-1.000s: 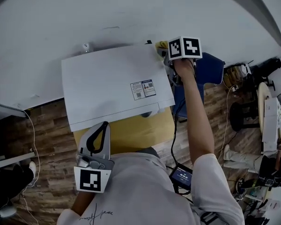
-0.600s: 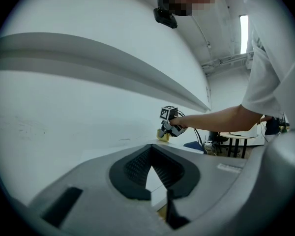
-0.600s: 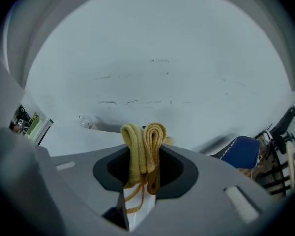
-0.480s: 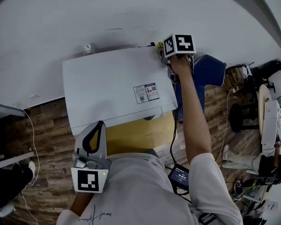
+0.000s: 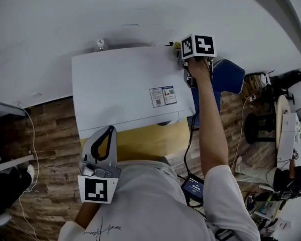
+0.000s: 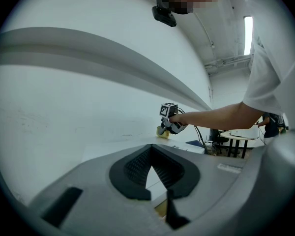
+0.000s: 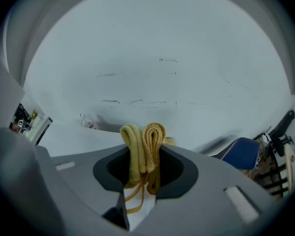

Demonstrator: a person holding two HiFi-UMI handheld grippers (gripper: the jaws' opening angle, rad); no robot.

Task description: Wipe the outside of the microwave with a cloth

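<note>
Head view: above the microwave (image 5: 125, 92), facing steeply down, whole top in frame.
Left gripper view: low, just off the front edge, facing across the top toward the back right corner.
Right gripper view: close at that back right corner, facing the wall (image 7: 162, 43).
Shared: microwave top, wall.

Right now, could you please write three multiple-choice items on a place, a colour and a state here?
1. Where on the microwave is the cloth? A front left corner; B middle; C back right corner.
2. Cloth colour? A yellow; B blue; C red.
3. The right gripper is: A open, empty; B shut on the cloth; C out of view.
C: head view shows it at the far right corner. A: yellow in both views. B: jaws clamp the folded cloth.
</note>
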